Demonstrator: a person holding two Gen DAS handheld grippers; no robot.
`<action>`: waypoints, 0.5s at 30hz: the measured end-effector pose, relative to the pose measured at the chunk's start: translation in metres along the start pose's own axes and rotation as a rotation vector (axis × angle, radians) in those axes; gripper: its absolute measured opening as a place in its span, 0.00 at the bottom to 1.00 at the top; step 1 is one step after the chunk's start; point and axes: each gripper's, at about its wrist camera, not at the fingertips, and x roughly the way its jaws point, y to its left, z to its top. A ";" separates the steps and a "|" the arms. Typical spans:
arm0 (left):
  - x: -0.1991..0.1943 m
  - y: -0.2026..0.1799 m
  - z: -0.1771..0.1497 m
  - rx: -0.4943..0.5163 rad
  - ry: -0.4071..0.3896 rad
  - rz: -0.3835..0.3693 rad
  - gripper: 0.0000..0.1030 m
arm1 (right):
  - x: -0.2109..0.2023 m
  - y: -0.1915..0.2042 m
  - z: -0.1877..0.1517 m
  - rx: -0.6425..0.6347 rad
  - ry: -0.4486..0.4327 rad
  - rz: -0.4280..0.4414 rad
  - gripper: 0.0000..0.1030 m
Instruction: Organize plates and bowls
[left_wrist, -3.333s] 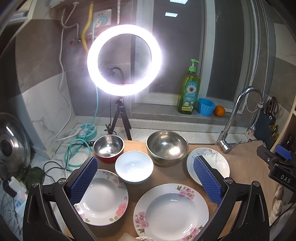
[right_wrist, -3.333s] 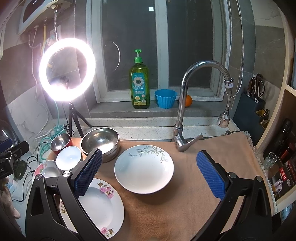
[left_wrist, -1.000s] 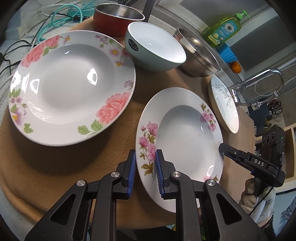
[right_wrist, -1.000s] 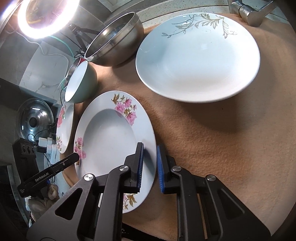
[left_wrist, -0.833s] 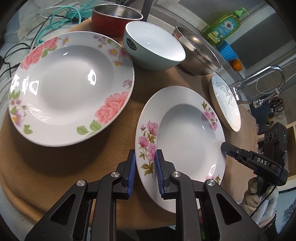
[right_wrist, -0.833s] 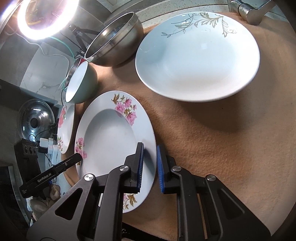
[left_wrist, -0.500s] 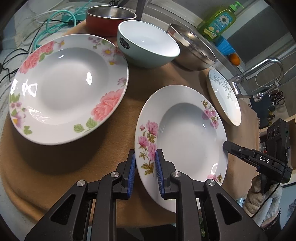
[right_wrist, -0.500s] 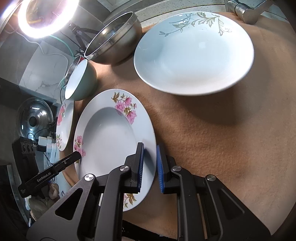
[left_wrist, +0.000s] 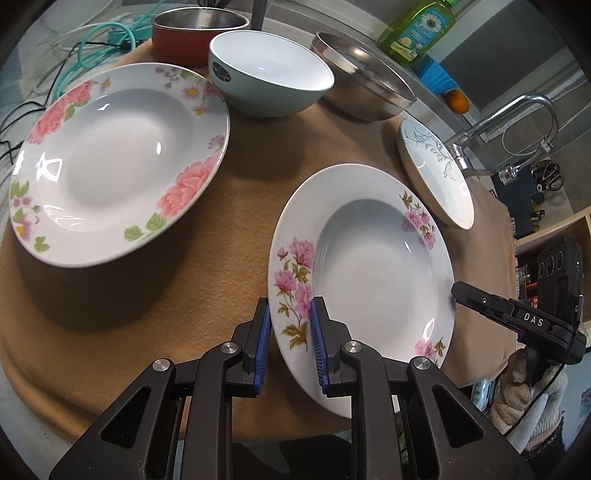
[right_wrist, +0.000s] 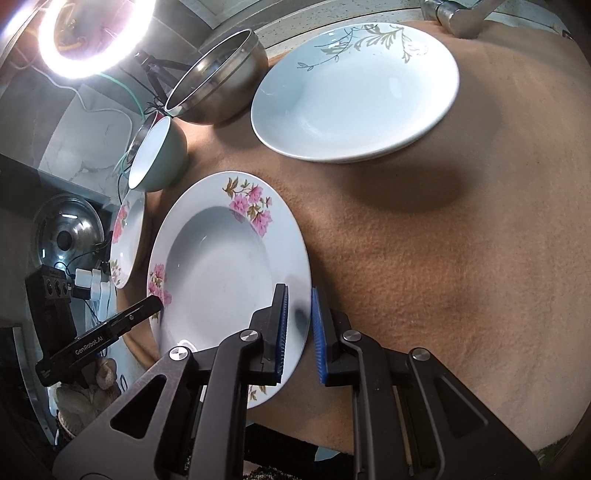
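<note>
A white plate with small pink flowers (left_wrist: 369, 266) is held at both sides, lifted a little above the tan mat (left_wrist: 229, 258). My left gripper (left_wrist: 288, 347) is shut on its left rim. My right gripper (right_wrist: 298, 325) is shut on its right rim (right_wrist: 301, 280). A larger rose-pattern plate (left_wrist: 110, 158) lies to the left. A plate with a leaf sprig (right_wrist: 354, 92) lies at the back right. A pale green bowl (left_wrist: 269, 81), a steel bowl (left_wrist: 362, 92) and a red-sided steel bowl (left_wrist: 195, 33) stand at the back.
A faucet (left_wrist: 517, 118) stands behind the leaf plate. A dish soap bottle (left_wrist: 417, 29), a blue cup and an orange are on the sill. A ring light (right_wrist: 88, 37) glows at the back left. Cables and a pot lid (right_wrist: 66, 232) lie left of the mat.
Both grippers closed on the small-flower plate's rims since 3.3 s ago. Over the last second the plate has risen and drifted slightly with both grippers.
</note>
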 end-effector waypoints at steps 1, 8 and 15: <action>0.000 0.000 0.000 0.001 0.000 0.000 0.19 | -0.001 0.000 -0.001 0.000 0.000 -0.001 0.13; 0.001 -0.001 -0.001 0.009 0.000 0.002 0.19 | -0.003 0.000 -0.004 -0.003 -0.001 -0.003 0.13; 0.001 -0.002 -0.002 0.017 -0.002 0.005 0.20 | -0.003 0.000 -0.004 -0.005 0.001 -0.008 0.13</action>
